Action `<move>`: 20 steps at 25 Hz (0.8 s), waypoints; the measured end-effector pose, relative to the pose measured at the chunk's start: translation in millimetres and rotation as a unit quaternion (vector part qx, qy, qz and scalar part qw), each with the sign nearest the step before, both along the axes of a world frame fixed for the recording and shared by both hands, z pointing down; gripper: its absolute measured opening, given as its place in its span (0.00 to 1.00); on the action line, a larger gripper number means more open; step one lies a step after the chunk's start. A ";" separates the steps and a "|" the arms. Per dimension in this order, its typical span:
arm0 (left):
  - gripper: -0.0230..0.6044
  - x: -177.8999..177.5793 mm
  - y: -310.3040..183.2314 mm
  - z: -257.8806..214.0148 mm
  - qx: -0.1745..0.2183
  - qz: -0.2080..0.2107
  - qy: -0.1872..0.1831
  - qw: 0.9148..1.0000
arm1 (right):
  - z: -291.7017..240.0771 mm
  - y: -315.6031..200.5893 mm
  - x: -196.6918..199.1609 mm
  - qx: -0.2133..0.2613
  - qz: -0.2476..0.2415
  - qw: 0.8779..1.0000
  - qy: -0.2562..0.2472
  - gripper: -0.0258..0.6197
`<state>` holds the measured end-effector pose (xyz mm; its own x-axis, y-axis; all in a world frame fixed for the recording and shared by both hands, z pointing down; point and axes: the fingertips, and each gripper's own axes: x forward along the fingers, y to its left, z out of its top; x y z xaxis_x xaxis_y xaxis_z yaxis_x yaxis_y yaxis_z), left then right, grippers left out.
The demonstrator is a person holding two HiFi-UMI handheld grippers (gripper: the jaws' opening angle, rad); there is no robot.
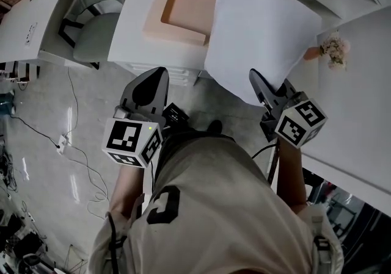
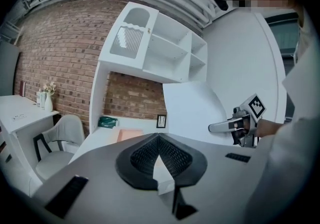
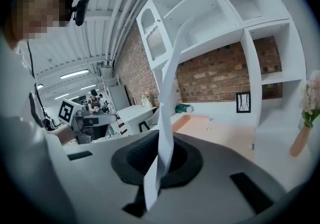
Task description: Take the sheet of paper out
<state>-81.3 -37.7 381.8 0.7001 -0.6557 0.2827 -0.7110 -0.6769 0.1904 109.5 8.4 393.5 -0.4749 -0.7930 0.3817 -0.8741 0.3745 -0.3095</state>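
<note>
- The large white sheet of paper point(image 1: 259, 28) is pinched at its 6 o'clock edge by the right gripper point(image 1: 258, 83) jaws. It is held in the air, at 3 o'clock of the flat peach folder point(image 1: 183, 13) on the white counter point(image 1: 131, 44).
- The left gripper point(image 1: 149, 86) jaws are pressed together, with no hold on the sheet.
- Extraction is judged nearly done. The pinch should be held firm and the sheet carried slowly, so creasing is avoided.

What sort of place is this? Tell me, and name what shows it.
Probably an office or workroom: white desks with a chair between them, and white shelves against a brick wall.
</note>
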 end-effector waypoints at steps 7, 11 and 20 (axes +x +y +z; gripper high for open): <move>0.06 13.0 17.6 -11.8 0.017 0.002 -0.004 1.000 | -10.3 14.1 8.2 0.024 -0.007 1.000 0.009 0.08; 0.06 13.1 24.3 -10.9 0.011 -0.006 -0.003 1.000 | -12.4 16.2 12.0 0.027 -0.005 1.000 -0.002 0.08; 0.06 15.4 23.0 -6.5 0.005 -0.015 -0.004 1.000 | -10.0 17.0 19.6 0.026 -0.001 1.000 -0.004 0.08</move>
<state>-66.0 -14.7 375.3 0.6776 -0.6789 0.2826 -0.7325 -0.6570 0.1782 129.1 25.4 383.4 -0.4793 -0.8109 0.3357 -0.8710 0.3924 -0.2957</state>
